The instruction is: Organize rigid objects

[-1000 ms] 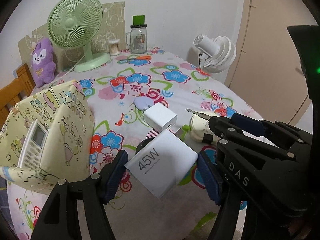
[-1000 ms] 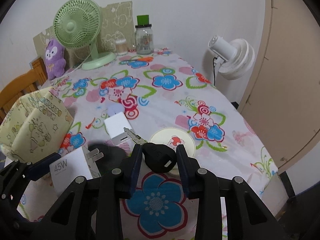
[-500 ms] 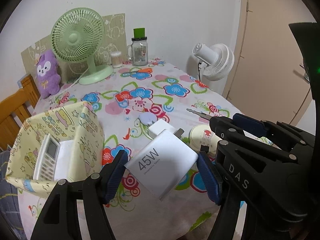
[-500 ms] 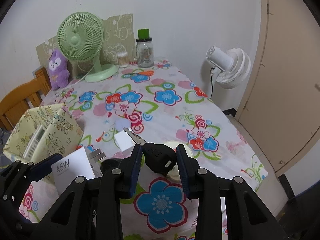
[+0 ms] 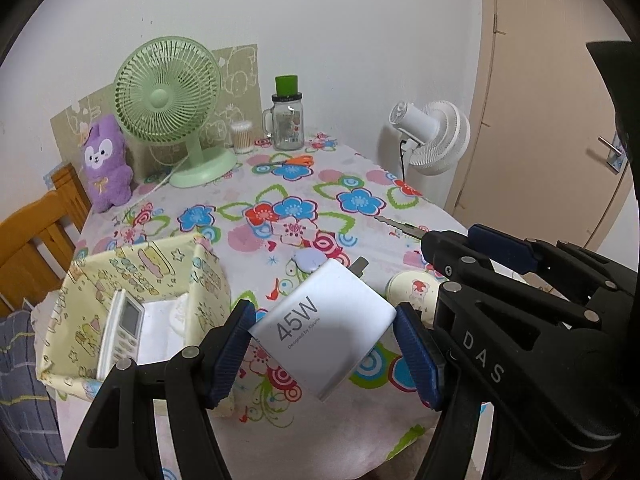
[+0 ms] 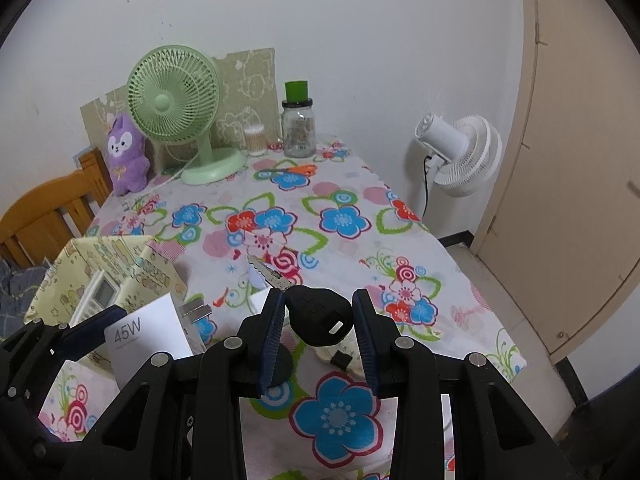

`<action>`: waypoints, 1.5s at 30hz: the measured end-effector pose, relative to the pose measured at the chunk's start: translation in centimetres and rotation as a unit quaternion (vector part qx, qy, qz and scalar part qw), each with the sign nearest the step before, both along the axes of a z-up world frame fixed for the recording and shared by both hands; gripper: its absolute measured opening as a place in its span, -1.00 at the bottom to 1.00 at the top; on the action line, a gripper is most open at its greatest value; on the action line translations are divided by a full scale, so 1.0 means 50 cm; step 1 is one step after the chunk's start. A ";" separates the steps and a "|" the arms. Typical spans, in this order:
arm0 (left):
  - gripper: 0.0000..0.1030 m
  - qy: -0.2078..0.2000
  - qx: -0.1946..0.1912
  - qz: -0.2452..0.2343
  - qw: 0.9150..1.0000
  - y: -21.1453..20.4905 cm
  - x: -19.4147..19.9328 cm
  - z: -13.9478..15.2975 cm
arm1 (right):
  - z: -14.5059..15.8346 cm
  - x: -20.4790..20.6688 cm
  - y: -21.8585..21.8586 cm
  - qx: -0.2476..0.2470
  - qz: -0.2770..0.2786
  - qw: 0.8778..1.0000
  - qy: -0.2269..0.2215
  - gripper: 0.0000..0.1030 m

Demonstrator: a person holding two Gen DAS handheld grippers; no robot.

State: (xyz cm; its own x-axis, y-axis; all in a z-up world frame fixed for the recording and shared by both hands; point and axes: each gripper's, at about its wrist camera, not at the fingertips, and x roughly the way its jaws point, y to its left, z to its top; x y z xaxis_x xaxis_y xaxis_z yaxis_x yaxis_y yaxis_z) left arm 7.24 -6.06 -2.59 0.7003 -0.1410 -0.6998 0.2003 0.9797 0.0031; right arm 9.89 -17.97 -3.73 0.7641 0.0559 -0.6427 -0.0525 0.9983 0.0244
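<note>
While the left gripper (image 5: pixel 322 346) clamps the 45W charger (image 5: pixel 324 330), the fabric storage box (image 5: pixel 136 304) lies at frame left, nearest it; right gripper (image 6: pixel 320 330) grips the key (image 6: pixel 318 314).

My left gripper (image 5: pixel 324 346) is up off the table (image 5: pixel 360 184), blue pads pinched on opposite corners of the white charger (image 5: pixel 324 332), which sits tilted between them. My right gripper (image 6: pixel 319 334) hovers just right of it, also above the table, jaws closed on the key's black head (image 6: pixel 320 316), blade pointing forward; contact on the right pad looks firm, though I can't quite confirm.
</note>
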 end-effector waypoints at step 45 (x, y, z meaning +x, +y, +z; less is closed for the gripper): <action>0.41 0.015 0.019 0.035 0.999 0.210 0.039 0.016 | 0.025 0.047 0.227 -0.013 0.066 0.998 0.015 -0.27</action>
State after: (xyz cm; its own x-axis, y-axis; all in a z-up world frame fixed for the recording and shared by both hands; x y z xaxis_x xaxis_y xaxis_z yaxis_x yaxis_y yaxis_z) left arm 9.19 4.46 -1.81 0.6862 -0.0659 -0.7244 0.1321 0.9906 0.0351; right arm 12.23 -6.61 -2.49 0.7319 0.1383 -0.6672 -0.1835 0.9830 0.0024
